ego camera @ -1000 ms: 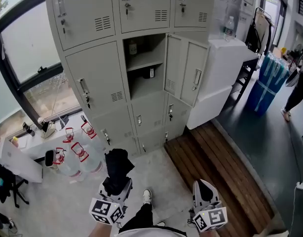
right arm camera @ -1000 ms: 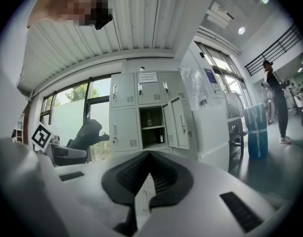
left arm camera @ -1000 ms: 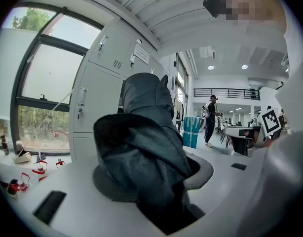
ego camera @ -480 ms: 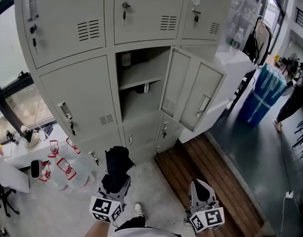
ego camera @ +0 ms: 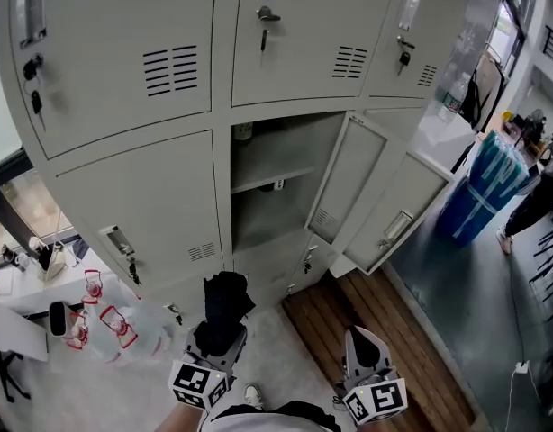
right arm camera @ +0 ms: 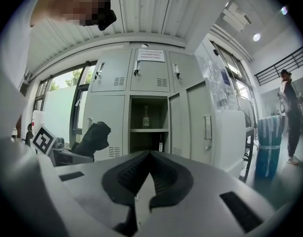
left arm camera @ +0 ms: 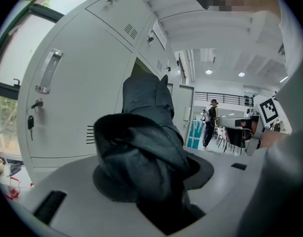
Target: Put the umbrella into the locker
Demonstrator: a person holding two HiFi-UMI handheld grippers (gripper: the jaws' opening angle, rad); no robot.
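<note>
Left tool (ego camera: 219, 336): clenched on the folded black umbrella (ego camera: 224, 302), which stuck out past the jaws, its long axis aimed at the lockers.
Right tool (ego camera: 366, 342): jaws pressed together with nothing in them, alongside on the right.
Locker (ego camera: 258, 221): the open compartment lay ahead of and above the umbrella, well apart from it. Its door (ego camera: 347, 185) stood swung out to the right, on the empty tool's side.
Nearer hand: the left, roughly in line with the opening, I judged.
Inside: a shelf (ego camera: 275, 171) split it, with one bottle (right arm camera: 145, 116) above and a smaller bottle (right arm camera: 160, 143) below, with room beside it.
</note>
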